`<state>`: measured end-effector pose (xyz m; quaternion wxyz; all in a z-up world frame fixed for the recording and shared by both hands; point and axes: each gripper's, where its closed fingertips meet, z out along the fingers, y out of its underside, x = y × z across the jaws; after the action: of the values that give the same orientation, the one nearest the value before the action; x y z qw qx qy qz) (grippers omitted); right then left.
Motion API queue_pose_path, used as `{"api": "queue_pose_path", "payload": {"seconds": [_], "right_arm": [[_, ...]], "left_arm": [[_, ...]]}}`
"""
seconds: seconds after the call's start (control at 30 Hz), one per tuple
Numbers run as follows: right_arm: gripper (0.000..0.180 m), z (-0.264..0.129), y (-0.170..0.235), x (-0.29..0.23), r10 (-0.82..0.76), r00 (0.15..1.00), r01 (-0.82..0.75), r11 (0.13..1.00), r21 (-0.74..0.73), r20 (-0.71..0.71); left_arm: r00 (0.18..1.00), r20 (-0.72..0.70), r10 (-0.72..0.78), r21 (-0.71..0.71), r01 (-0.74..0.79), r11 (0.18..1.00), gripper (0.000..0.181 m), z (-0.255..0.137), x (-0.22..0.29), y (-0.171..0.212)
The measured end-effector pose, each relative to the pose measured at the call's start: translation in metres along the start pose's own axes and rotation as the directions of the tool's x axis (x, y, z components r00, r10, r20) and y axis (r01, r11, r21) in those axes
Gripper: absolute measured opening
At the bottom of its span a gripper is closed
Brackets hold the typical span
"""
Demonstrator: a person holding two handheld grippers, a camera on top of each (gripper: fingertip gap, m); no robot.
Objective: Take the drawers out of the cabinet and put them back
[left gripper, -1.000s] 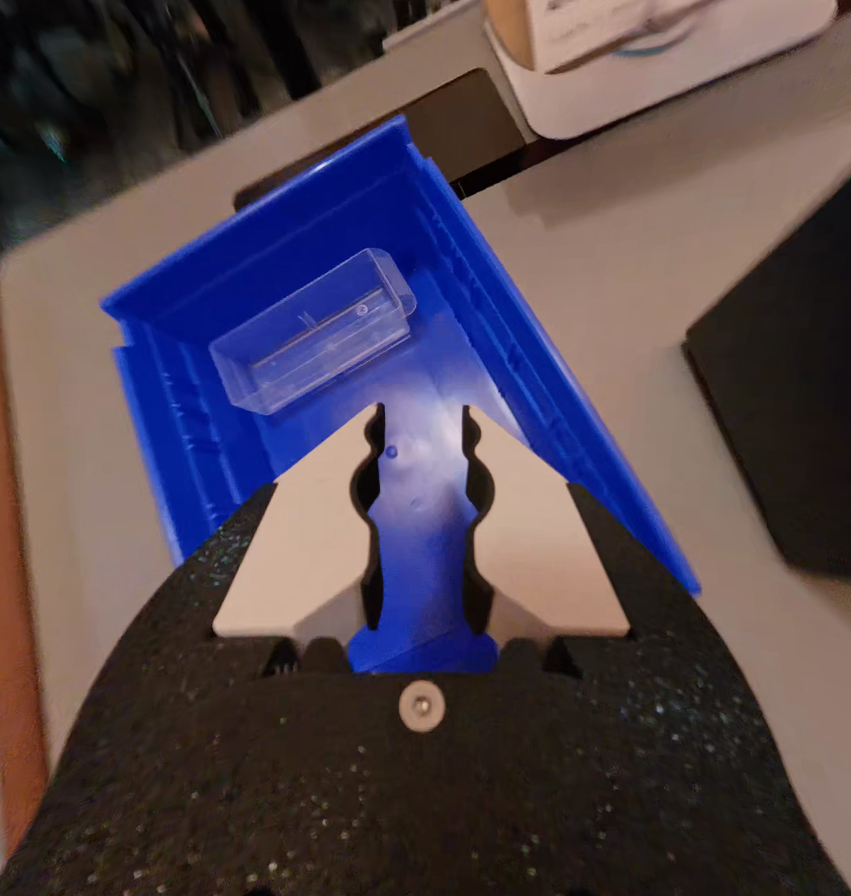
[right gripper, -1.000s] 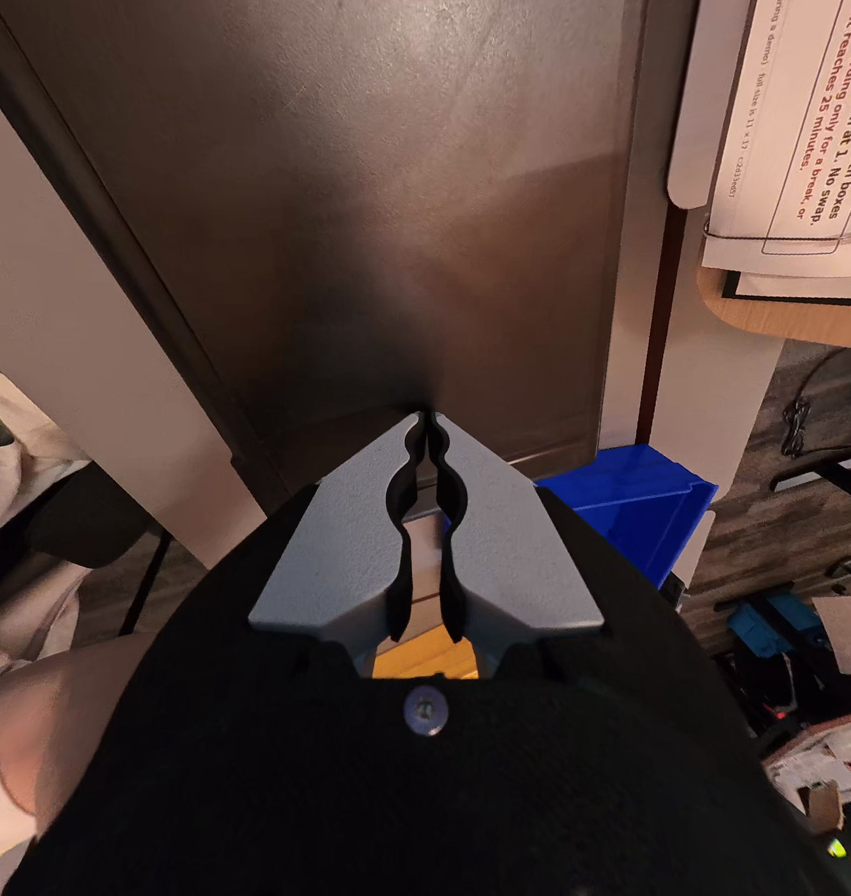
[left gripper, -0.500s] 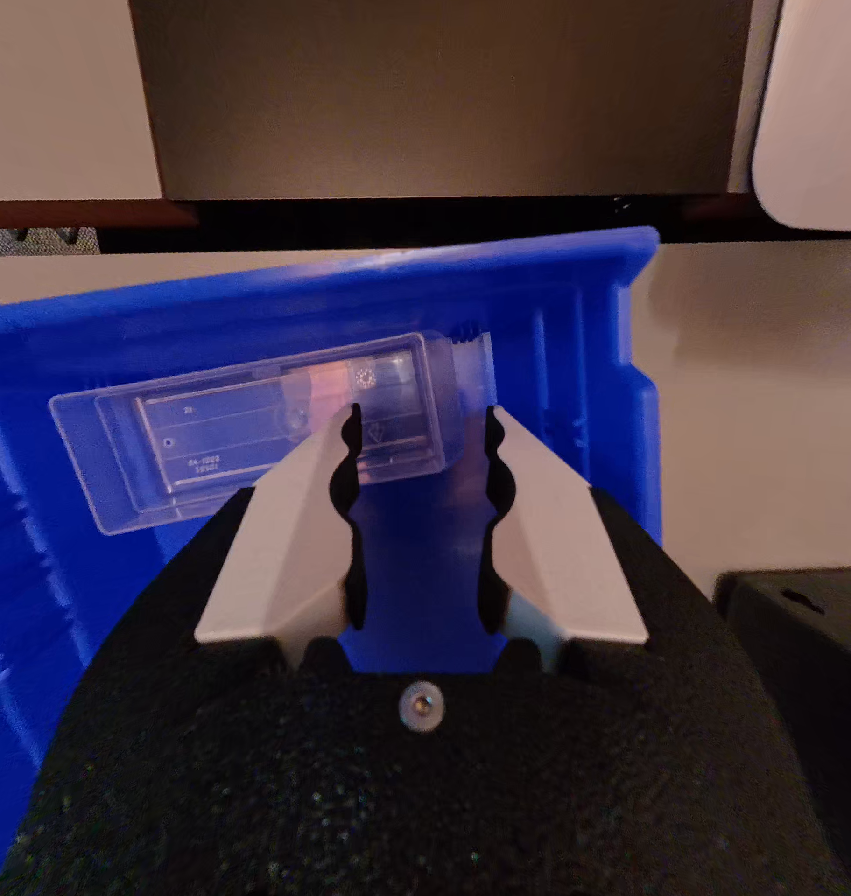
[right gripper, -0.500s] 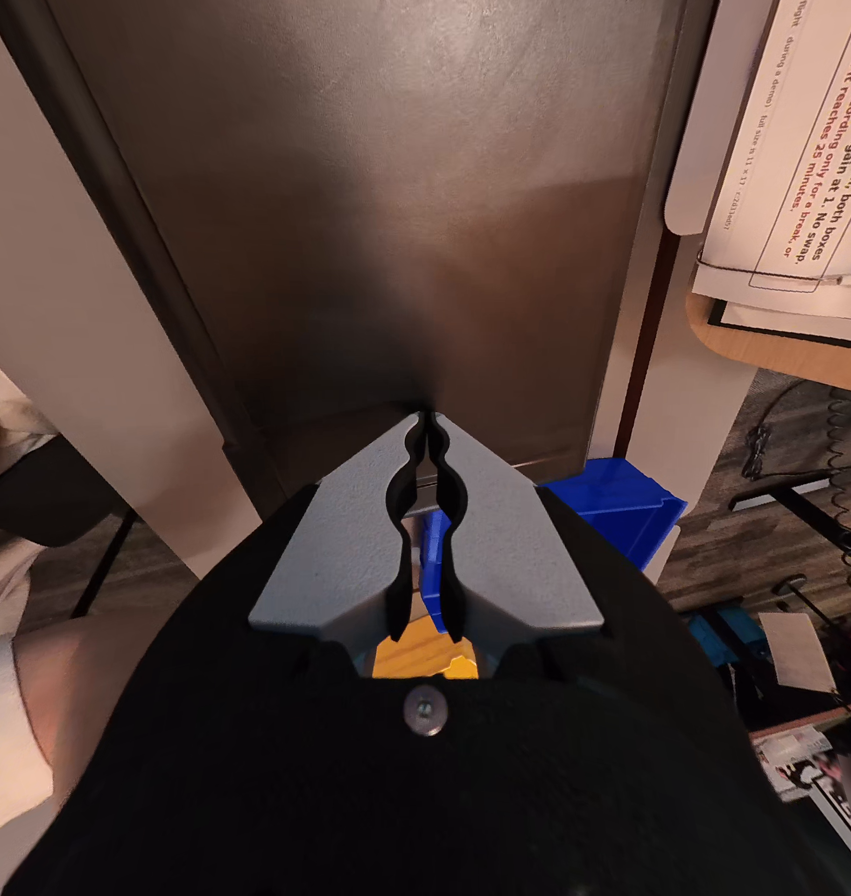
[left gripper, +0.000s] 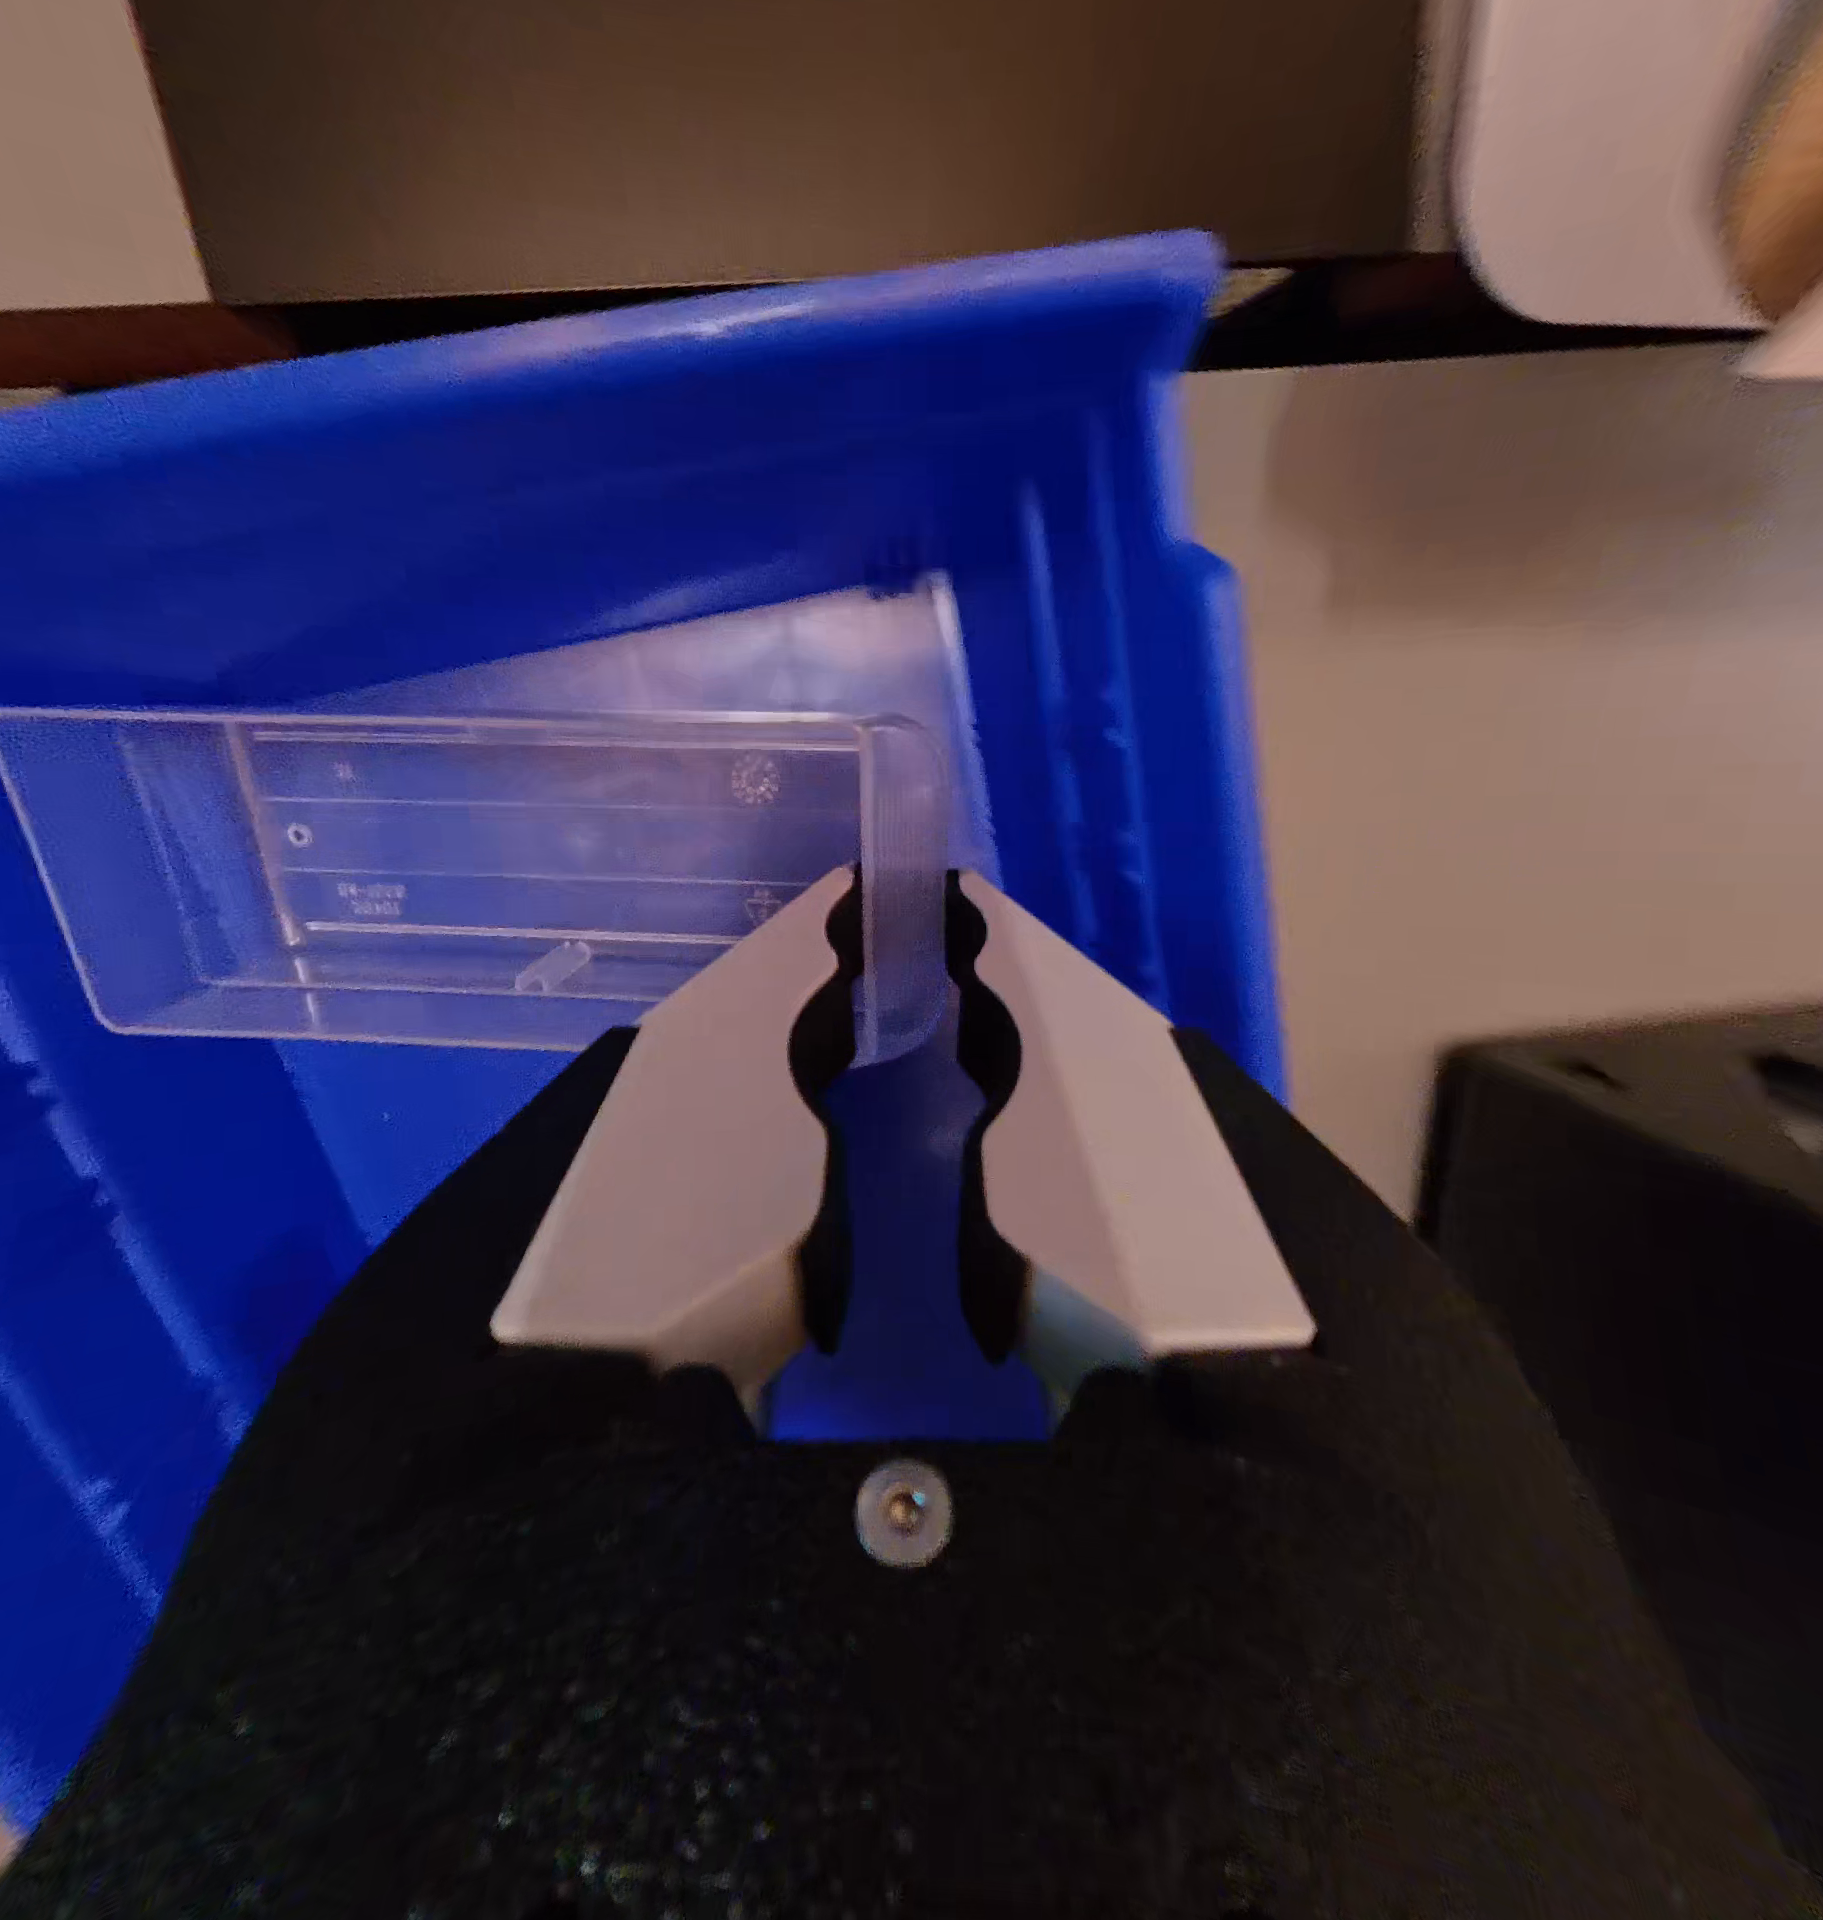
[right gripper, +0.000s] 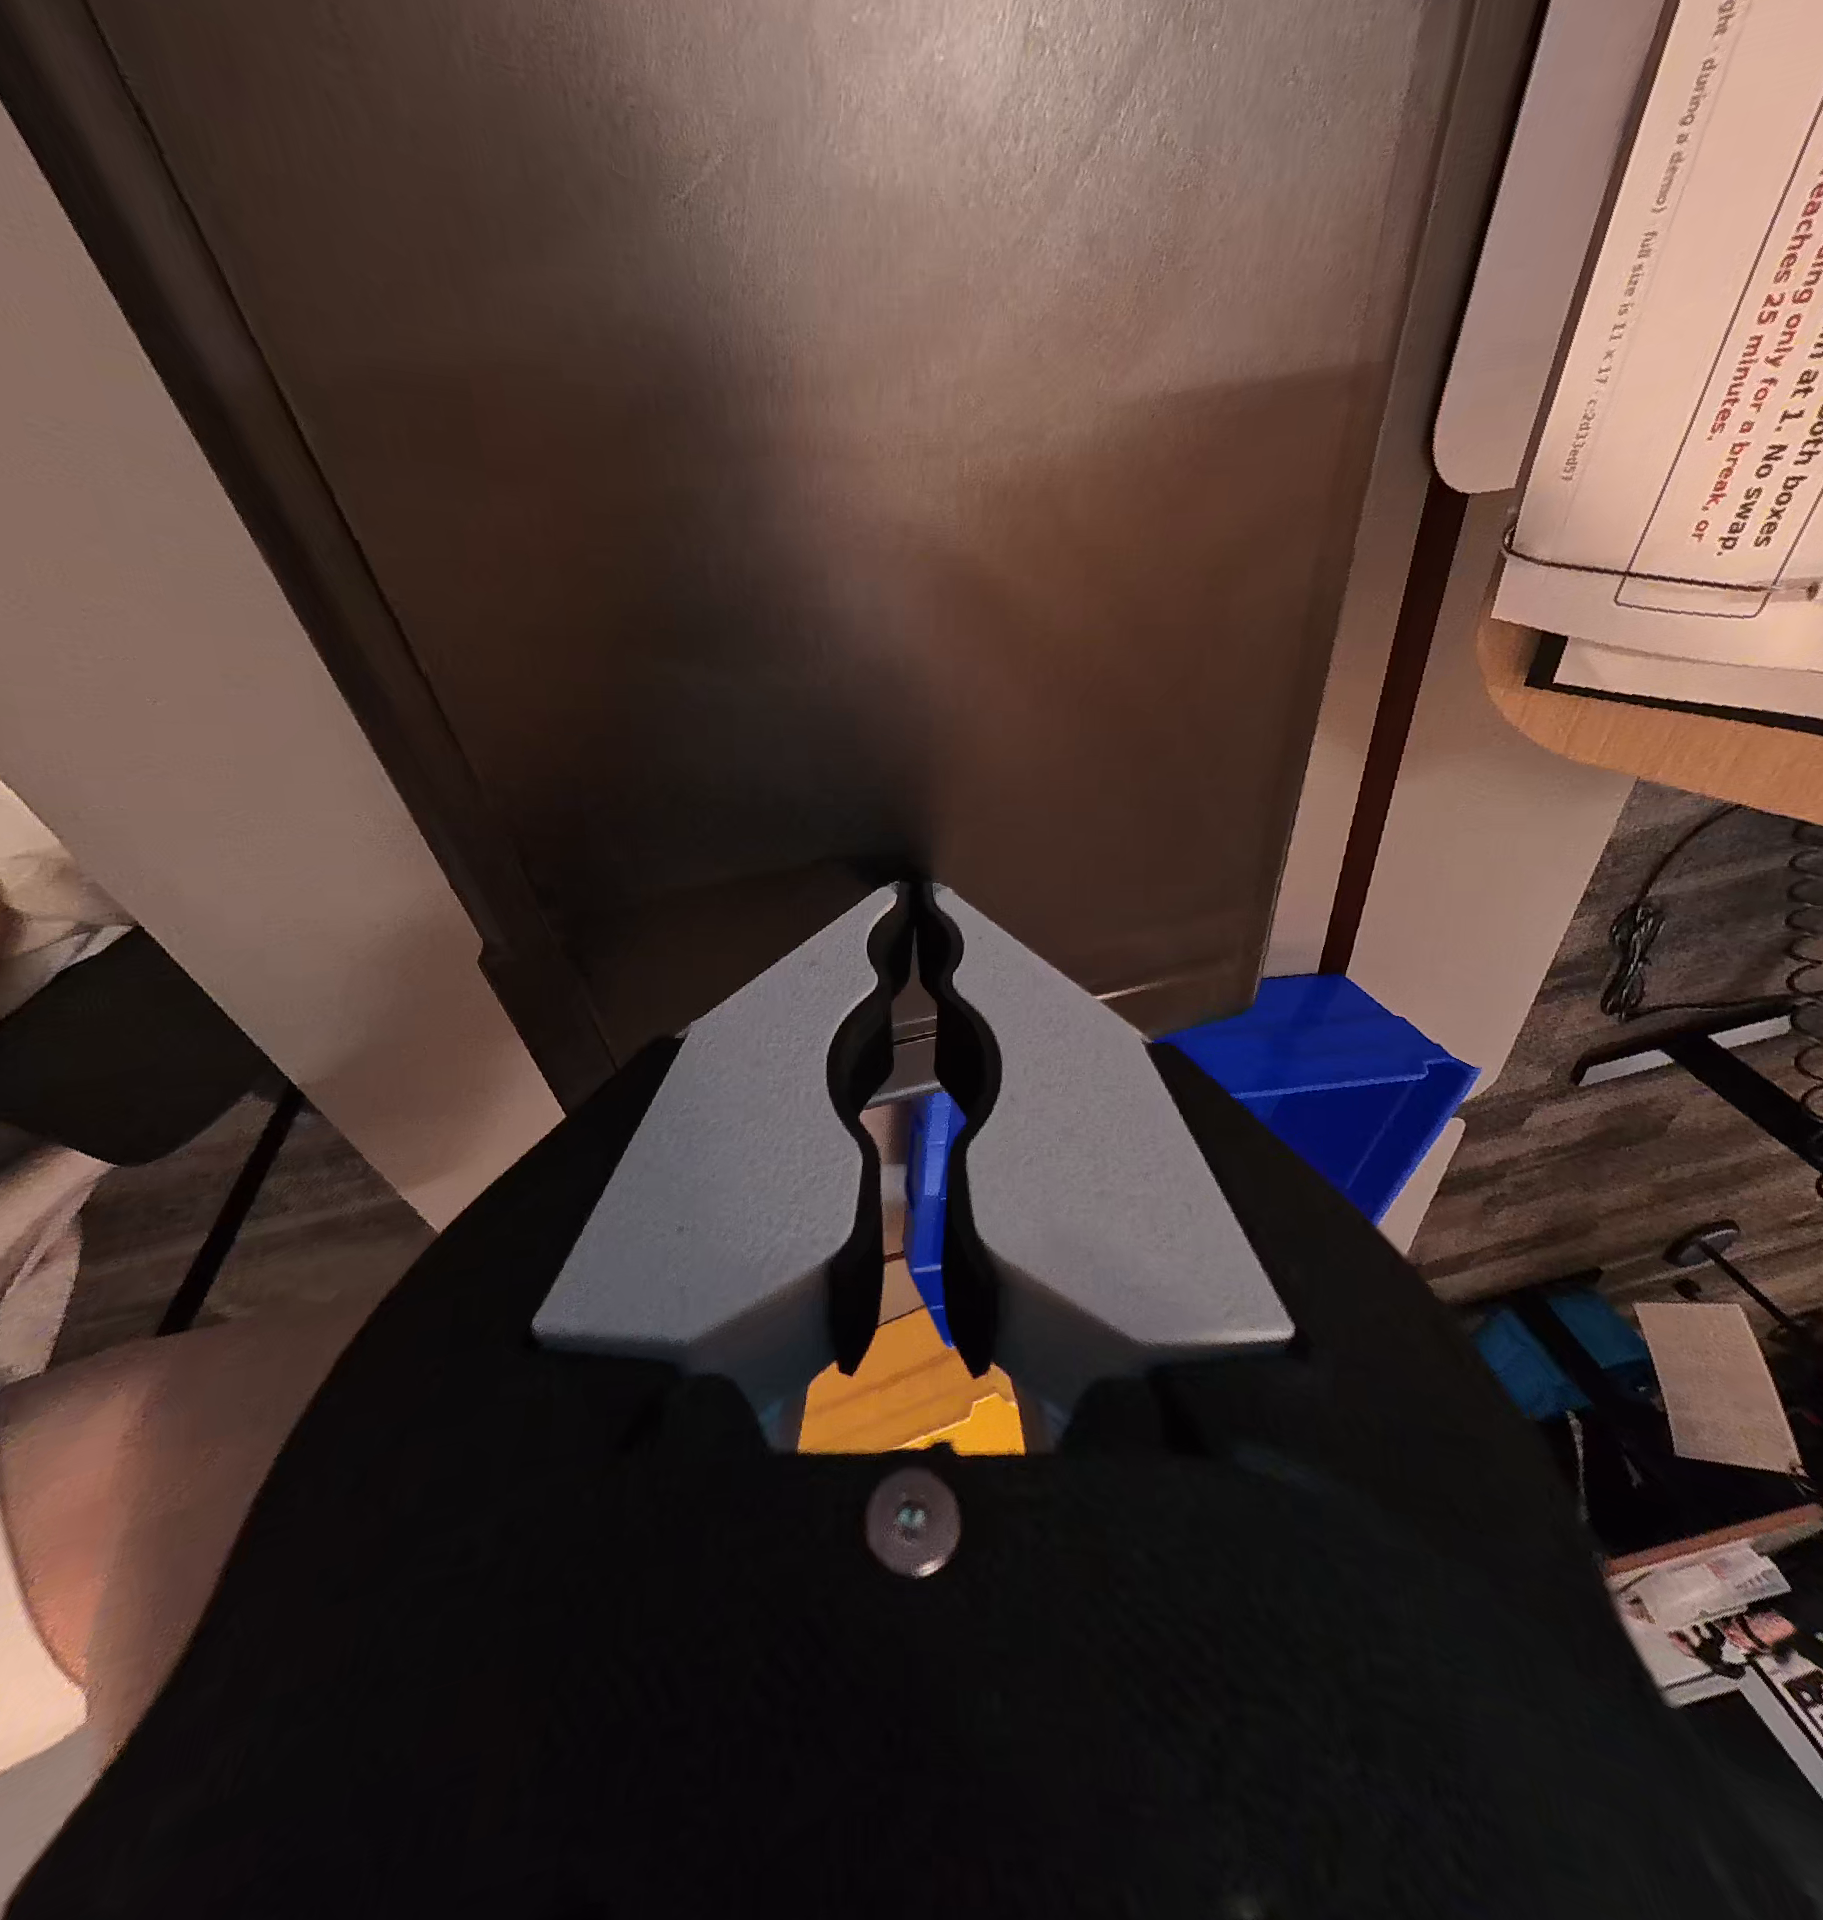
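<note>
A clear plastic drawer [left gripper: 471,862] lies inside a blue bin [left gripper: 574,468] on a pale table, in the left wrist view. My left gripper [left gripper: 902,878] is closed on the ribbed handle tab [left gripper: 899,935] at the drawer's right end. In the right wrist view, my right gripper [right gripper: 912,894] is shut and empty, with its tips against a dark metal panel [right gripper: 782,416]. The blue bin [right gripper: 1322,1081] also shows below and to the right of that panel. Something yellow [right gripper: 907,1403] shows behind the right fingers.
A black box [left gripper: 1665,1299] stands right of the bin. A white object [left gripper: 1572,156] sits at the back right. Printed papers [right gripper: 1717,312] lie on a wooden ledge. Cables and clutter [right gripper: 1717,1403] cover the floor. A person's arm [right gripper: 107,1507] is at the lower left.
My left gripper swung over the bin, moved to the clear drawer's right end and closed on its handle tab. The right gripper stayed shut against the dark panel.
</note>
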<state>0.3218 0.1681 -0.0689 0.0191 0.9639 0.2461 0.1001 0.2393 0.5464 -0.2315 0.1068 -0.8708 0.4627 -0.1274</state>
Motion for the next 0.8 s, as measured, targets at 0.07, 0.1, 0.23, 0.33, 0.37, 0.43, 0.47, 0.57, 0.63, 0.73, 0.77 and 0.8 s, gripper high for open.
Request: {"api": "queue_pose_path", "payload": {"seconds": [0.07,0.1,0.23,0.33,0.37,0.43,0.47,0.57,0.63,0.73,0.77,0.8], "right_arm": [[0.0,0.0,0.0,0.0,0.009,1.0,-0.009,1.0,-0.004,0.006],[0.0,0.0,0.0,0.0,0.012,1.0,-0.012,1.0,-0.004,0.007],[0.0,0.0,0.0,0.0,0.027,0.999,-0.027,1.0,0.006,0.025],[0.0,0.0,0.0,0.0,0.019,0.998,-0.02,1.0,0.014,0.051],[0.0,0.0,0.0,0.0,0.014,0.998,-0.015,1.0,0.013,0.058],[0.0,0.0,0.0,-0.001,0.003,0.997,-0.003,1.0,0.006,0.075],[0.0,0.0,0.0,-0.001,-0.005,0.996,0.005,1.0,0.003,0.086],[0.0,0.0,0.0,-0.001,0.003,0.993,-0.003,1.0,0.001,0.12],[0.0,0.0,0.0,-0.001,0.01,0.991,-0.011,1.0,0.003,0.135],[0.0,0.0,0.0,-0.001,0.01,0.989,-0.011,1.0,0.006,0.147],[0.0,0.0,0.0,-0.001,0.012,0.989,-0.013,1.0,0.009,0.15],[0.0,0.0,0.0,-0.001,0.014,0.988,-0.016,1.0,0.014,0.154]], "left_arm": [[0.998,-0.062,0.033,0.005,-0.033,0.999,0.011,-0.026,0.011,0.007],[0.994,-0.088,0.064,0.001,-0.064,0.998,0.012,-0.041,0.017,0.013],[0.957,-0.19,0.218,0.01,-0.22,0.975,0.011,-0.111,0.045,0.046],[0.883,-0.302,0.36,0.032,-0.368,0.929,0.011,-0.17,0.081,0.083],[0.852,-0.328,0.407,0.032,-0.42,0.907,0.011,-0.188,0.093,0.099],[0.779,-0.37,0.506,0.026,-0.536,0.844,0.011,-0.223,0.116,0.134],[0.741,-0.385,0.55,0.024,-0.588,0.808,0.011,-0.238,0.127,0.151],[0.63,-0.447,0.635,0.033,-0.697,0.716,0.011,-0.273,0.165,0.199],[0.563,-0.504,0.655,0.039,-0.743,0.668,0.011,-0.288,0.194,0.23],[0.44,-0.59,0.677,0.016,-0.832,0.555,0.011,-0.295,0.231,0.278],[0.401,-0.613,0.681,0.005,-0.86,0.51,0.011,-0.294,0.241,0.292],[0.363,-0.636,0.681,-0.008,-0.886,0.464,0.011,-0.29,0.251,0.305]]}}
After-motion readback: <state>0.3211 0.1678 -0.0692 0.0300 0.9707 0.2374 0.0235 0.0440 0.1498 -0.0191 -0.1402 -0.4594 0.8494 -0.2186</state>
